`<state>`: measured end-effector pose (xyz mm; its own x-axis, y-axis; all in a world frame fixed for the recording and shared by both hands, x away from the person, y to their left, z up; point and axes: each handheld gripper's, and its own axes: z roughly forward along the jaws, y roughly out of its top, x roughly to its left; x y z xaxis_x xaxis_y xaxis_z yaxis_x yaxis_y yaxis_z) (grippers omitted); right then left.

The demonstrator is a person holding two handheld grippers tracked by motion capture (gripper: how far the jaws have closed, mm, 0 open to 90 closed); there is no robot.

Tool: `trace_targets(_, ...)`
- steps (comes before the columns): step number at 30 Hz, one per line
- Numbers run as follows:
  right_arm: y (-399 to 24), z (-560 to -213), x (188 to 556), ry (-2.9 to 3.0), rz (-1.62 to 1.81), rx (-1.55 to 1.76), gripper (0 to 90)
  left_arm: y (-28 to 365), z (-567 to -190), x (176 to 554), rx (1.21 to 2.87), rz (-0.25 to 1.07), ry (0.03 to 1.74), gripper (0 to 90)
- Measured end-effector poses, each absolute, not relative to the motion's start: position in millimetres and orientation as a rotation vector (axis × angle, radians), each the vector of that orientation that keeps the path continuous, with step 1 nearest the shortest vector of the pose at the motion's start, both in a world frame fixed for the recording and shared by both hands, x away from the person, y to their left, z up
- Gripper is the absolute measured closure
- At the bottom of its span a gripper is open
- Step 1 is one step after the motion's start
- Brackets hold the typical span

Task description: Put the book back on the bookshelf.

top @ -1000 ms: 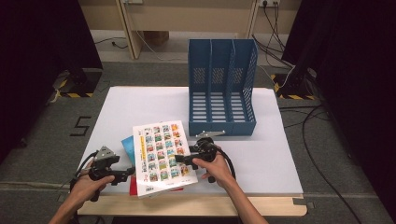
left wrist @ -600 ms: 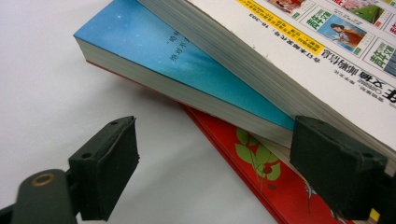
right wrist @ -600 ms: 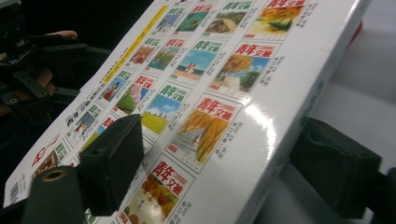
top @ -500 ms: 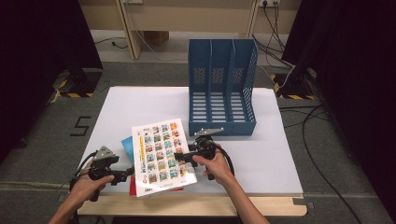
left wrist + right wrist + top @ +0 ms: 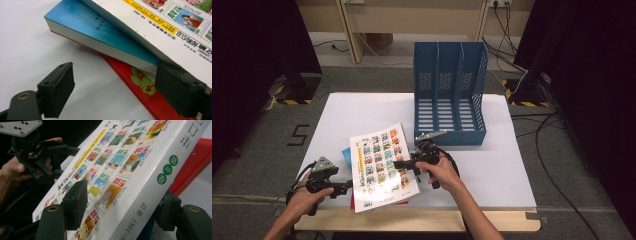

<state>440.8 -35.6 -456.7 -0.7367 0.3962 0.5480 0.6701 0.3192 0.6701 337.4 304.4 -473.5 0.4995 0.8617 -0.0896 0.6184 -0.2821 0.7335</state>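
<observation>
A thick white book with a cover of small colourful pictures lies tilted on a blue book and a red book at the table's front. My right gripper has just been closing its jaws on the white book's spine edge. One pad presses the cover and the other sits under the back. My left gripper is open at the stack's left. One pad is over bare table, and the other is tucked under the white book, beside the blue book and red book.
A blue three-slot file holder stands upright at the back middle of the white table, just beyond my right hand. The table's wooden front edge runs below the books. Cables and dark stands lie on the floor around it.
The right gripper has drawn in against the white book's right edge. The left hand and the lower books have stayed where they were.
</observation>
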Motion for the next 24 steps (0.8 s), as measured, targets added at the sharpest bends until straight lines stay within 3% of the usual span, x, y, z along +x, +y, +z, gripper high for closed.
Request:
trace_targets(8,-30.2,-454.2,452.6,-2.297,-1.318,-0.952,35.3,304.9,-473.9,337.8,2.011,0.407,1.211,15.6)
trace_targets(11,-28.0,-458.1,452.9,-2.364,-1.317,-0.952,44.6,305.3,-474.0,337.8,2.013,0.419,1.206,15.6)
trace_targets(12,-31.2,-459.6,451.5,-2.331,-1.389,-0.982,54.9,305.5,-474.2,338.1,2.012,0.418,1.207,15.1)
trace_targets(24,-18.0,-430.1,426.2,-2.606,-1.524,-0.812,59.7,308.1,-476.4,339.7,1.981,0.39,1.241,14.5)
